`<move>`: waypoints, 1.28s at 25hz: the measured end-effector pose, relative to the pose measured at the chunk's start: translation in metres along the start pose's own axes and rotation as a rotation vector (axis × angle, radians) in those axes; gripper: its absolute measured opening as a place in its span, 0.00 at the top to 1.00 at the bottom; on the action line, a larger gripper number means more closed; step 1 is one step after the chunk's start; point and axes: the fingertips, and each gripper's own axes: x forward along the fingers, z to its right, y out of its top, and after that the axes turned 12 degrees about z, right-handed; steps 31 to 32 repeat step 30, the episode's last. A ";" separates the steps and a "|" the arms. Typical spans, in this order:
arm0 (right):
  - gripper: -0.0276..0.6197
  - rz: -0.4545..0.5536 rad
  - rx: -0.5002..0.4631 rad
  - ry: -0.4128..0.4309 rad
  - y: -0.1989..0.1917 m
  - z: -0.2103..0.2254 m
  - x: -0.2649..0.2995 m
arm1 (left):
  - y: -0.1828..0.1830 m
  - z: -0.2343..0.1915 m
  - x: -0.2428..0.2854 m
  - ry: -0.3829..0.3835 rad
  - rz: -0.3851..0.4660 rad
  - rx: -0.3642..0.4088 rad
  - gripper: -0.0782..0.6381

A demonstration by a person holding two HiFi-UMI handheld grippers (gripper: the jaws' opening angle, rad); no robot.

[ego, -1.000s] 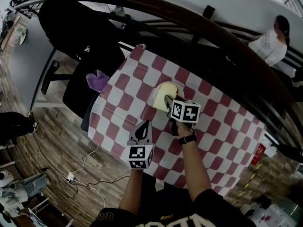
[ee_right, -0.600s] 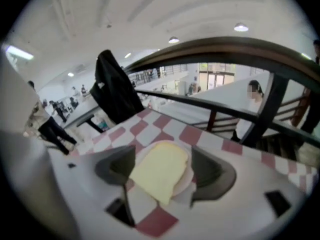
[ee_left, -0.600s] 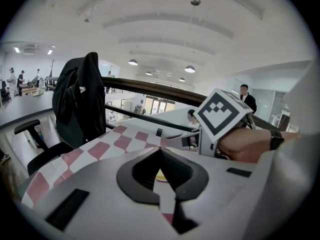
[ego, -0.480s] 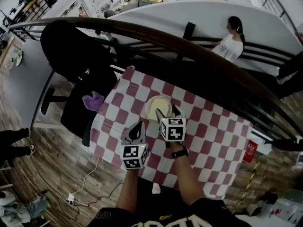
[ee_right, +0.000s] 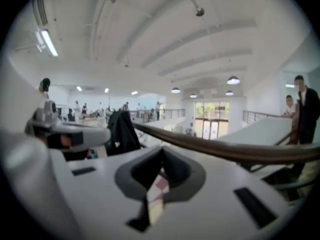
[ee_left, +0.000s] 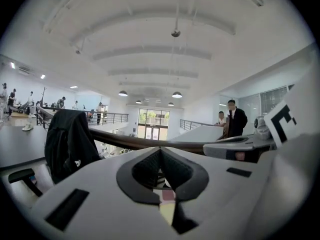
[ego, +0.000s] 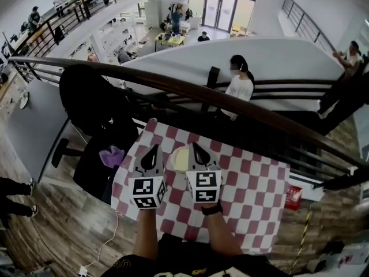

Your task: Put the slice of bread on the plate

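Observation:
A pale slice of bread (ego: 181, 158) lies on a round plate (ego: 174, 161) on the red-and-white checked table (ego: 253, 183); from this height I can hardly tell the two apart. Both grippers hang well above the table, level and pointing away from me. My left gripper (ego: 151, 150) is just left of the plate, and its jaws meet at the tips with nothing between them (ee_left: 160, 151). Just right of the plate, my right gripper (ego: 197, 149) is shut and empty too (ee_right: 161, 152). Only a strip of checked cloth shows through the slit below each pair of jaws.
A dark wooden handrail (ego: 230, 97) curves along the table's far side, with an open lower floor and people beyond. A chair draped in a black jacket (ego: 95, 105) and a purple item (ego: 112, 154) stand at the left. A red object (ego: 293, 196) sits off the right edge.
Both grippers have risen from the table. The right one left the bread on the plate, stood open half a second ago and is now shut. The view has tilted up.

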 end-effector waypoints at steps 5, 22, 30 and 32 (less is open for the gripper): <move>0.93 0.195 0.017 0.011 0.065 -0.006 -0.008 | 0.040 0.017 0.006 -0.049 0.079 0.051 0.87; 0.93 0.222 -0.005 -0.101 0.067 0.026 -0.040 | 0.059 0.039 0.000 -0.117 0.157 0.094 0.87; 0.93 0.206 -0.001 -0.163 0.059 0.047 -0.044 | 0.052 0.028 -0.003 -0.099 0.155 0.086 0.87; 0.93 0.206 -0.001 -0.163 0.059 0.047 -0.044 | 0.052 0.028 -0.003 -0.099 0.155 0.086 0.87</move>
